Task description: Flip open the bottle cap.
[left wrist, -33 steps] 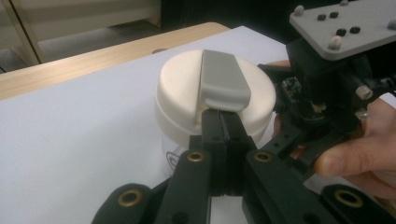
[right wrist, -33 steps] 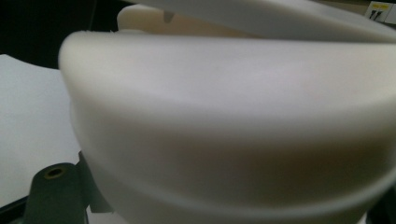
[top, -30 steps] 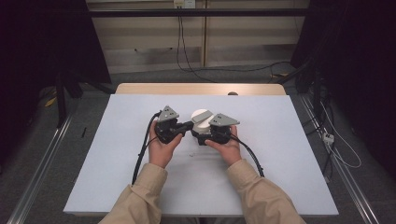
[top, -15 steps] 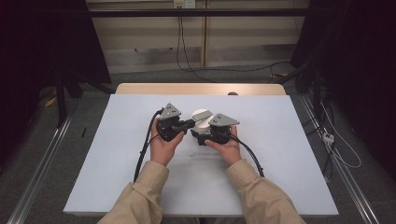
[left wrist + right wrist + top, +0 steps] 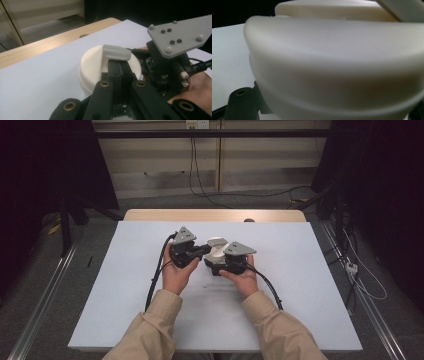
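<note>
Left gripper (image 5: 200, 252): we've got it in our left hand (image 5: 176, 272), left of centre on the white table (image 5: 125, 285). Its jaws are pressed tight together, tips right under the grey tab (image 5: 117, 52) on the container's lid. Whether they pinch the tab, we can't tell.
Container (image 5: 216, 249): a round cream one with a lid, sitting mid-table between our two grippers, a bit to the far side.
Right gripper (image 5: 216, 266): in our right hand (image 5: 244, 279), just right and near of the container. In its own view the cream wall (image 5: 332, 75) sits right up against the jaws, so we'd say it's clamped on the container.
Cables (image 5: 152, 285): trailing back towards us.
</note>
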`<action>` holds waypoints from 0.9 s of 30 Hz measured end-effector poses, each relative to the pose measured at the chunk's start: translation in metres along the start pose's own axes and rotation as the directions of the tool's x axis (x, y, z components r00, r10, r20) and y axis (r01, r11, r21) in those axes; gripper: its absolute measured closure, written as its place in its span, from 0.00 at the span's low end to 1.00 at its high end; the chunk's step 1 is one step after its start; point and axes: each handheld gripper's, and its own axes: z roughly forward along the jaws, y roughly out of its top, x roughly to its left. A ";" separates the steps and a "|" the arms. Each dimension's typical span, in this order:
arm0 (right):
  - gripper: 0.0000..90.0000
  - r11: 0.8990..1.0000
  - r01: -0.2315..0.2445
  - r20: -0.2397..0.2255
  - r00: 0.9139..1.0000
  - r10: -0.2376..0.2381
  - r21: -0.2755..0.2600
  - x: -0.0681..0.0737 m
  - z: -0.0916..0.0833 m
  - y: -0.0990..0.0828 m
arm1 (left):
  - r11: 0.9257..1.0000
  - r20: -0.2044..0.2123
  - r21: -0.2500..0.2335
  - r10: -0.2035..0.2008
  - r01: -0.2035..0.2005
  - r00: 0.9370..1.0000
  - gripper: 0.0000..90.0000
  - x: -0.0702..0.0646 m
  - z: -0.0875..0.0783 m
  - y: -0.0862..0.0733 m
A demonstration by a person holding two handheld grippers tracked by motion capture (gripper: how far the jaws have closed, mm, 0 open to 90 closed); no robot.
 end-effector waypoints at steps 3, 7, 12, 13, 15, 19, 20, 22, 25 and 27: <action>0.21 1.000 -0.001 0.001 1.000 0.001 0.000 0.000 0.000 0.000 | 1.000 0.002 0.002 0.004 -0.004 1.000 1.00 -0.001 0.001 0.003; 0.21 1.000 0.000 0.002 1.000 0.000 0.000 0.000 0.000 0.000 | 1.000 0.006 0.008 0.002 -0.002 1.000 1.00 0.000 0.003 0.004; 0.21 1.000 -0.001 0.002 1.000 0.001 0.000 0.000 0.000 0.000 | 1.000 0.005 0.002 0.007 -0.007 1.000 1.00 0.000 0.003 0.009; 0.21 1.000 -0.001 0.002 1.000 0.001 0.001 0.000 0.000 0.000 | 1.000 0.005 0.000 0.005 -0.005 1.000 1.00 -0.001 0.003 0.010; 0.21 1.000 -0.002 0.002 1.000 0.002 0.001 0.000 0.000 0.000 | 1.000 0.005 0.004 0.010 -0.011 1.000 1.00 0.000 0.004 0.012; 0.21 1.000 0.000 0.001 1.000 0.000 0.001 0.000 0.000 0.000 | 1.000 0.006 0.006 0.004 -0.004 1.000 1.00 0.001 0.005 0.013; 0.21 1.000 0.001 0.001 1.000 -0.001 0.001 0.000 0.000 0.000 | 1.000 0.006 0.007 0.004 -0.004 1.000 1.00 0.001 0.006 0.014; 0.21 1.000 0.003 0.001 1.000 -0.003 0.001 0.000 0.000 0.000 | 1.000 0.007 0.005 0.005 -0.005 1.000 1.00 0.001 0.006 0.015; 0.21 1.000 0.000 0.001 1.000 0.000 0.001 0.000 0.000 0.000 | 1.000 0.007 0.005 0.005 -0.005 1.000 1.00 0.000 0.008 0.017; 0.21 1.000 -0.001 0.001 1.000 0.001 0.001 0.000 0.000 0.000 | 1.000 0.010 0.010 0.009 -0.009 1.000 1.00 -0.001 0.009 0.017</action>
